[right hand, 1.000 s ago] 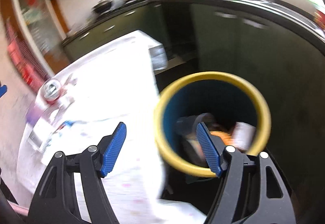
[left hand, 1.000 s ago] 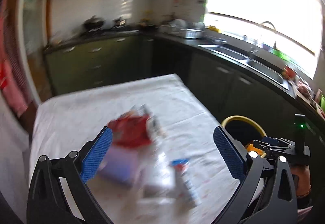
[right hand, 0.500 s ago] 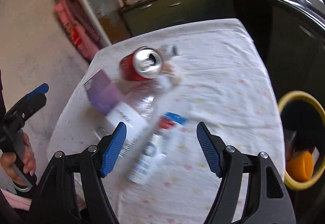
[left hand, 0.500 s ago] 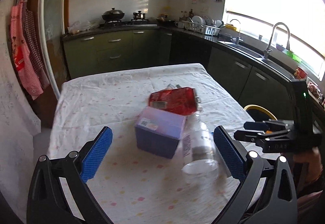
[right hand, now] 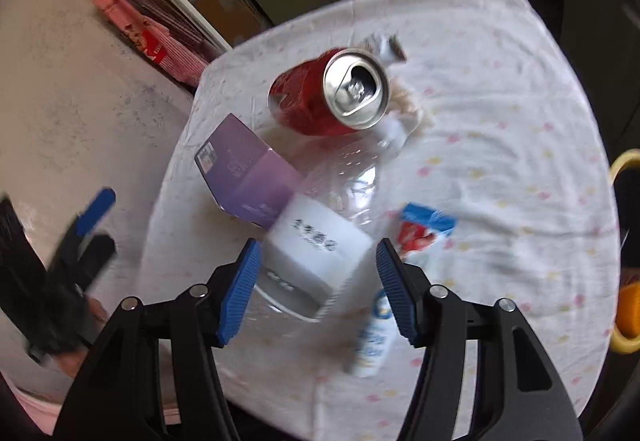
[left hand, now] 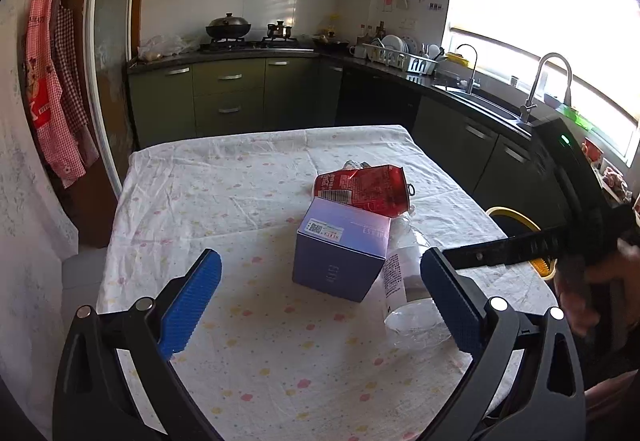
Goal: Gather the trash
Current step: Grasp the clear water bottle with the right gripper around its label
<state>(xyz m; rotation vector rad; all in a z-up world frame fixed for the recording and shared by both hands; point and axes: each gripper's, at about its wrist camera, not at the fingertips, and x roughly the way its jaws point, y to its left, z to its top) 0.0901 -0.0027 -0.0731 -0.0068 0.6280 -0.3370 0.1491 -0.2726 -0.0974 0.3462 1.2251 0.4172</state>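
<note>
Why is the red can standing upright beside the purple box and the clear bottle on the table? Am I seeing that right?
Not quite: the red can is not upright. It lies on its side on the table, dented, its opened top facing the right wrist camera. It does sit beside the purple box and the clear bottle, as the right wrist view shows.

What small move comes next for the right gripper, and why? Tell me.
Probably lower the right gripper a little more over the clear plastic bottle and finish closing. Its jaws are closing with the bottle's labelled end between them, but the pads do not yet seem to press on it. The bottle lies on its side against the purple box, so approach from above.
</note>
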